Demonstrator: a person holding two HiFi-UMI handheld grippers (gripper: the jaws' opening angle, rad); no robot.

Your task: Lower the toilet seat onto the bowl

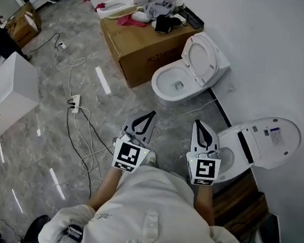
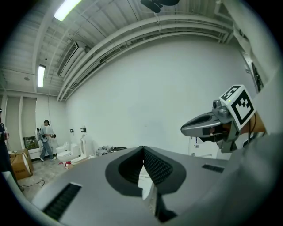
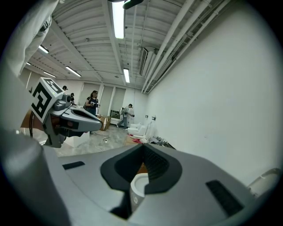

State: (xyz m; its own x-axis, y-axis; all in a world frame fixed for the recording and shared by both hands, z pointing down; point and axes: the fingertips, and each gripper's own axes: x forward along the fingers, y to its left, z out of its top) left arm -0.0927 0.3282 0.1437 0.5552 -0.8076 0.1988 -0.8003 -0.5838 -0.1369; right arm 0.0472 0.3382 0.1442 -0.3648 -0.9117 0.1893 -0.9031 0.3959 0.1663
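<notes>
White ceramic is showing in two places ahead of you. One toilet [image 1: 181, 77] is standing against the wall [image 1: 277, 57] beyond the hand-held grippers. A second toilet [image 1: 236, 151] is sitting just to the right of your right hand-held gripper [image 1: 200, 131].

- Toilet seat [image 1: 200, 58] on the farther toilet: it is standing raised, leaning back toward the wall, with the bowl [image 1: 170, 84] open below it.
- Nearer toilet: its lid [image 1: 272, 137] is also standing up, with printed labels facing you. You cannot tell from here whether a separate seat ring is lying behind it.
- Left hand-held gripper [image 1: 148, 117]: you are holding it level beside the right one, pointing toward the farther toilet. Its jaws are meeting at the tip with nothing between them, as its own view [image 2: 143, 152] confirms.
- Right hand-held gripper: its jaws are likewise pressed together and empty [image 3: 142, 149]. A white bowl rim [image 3: 138, 185] is showing through the gap behind the pads.
- Neither hand-held gripper is touching a toilet.

Surroundings: a cardboard box [image 1: 150, 54] is standing left of the farther toilet with clothes [image 1: 158, 10] heaped on it. A power strip [image 1: 75, 102] and cables are lying on the grey marbled floor [image 1: 37, 147]. A white box [image 1: 8, 96] is sitting at far left. People [image 3: 93, 103] are standing in the distance.
</notes>
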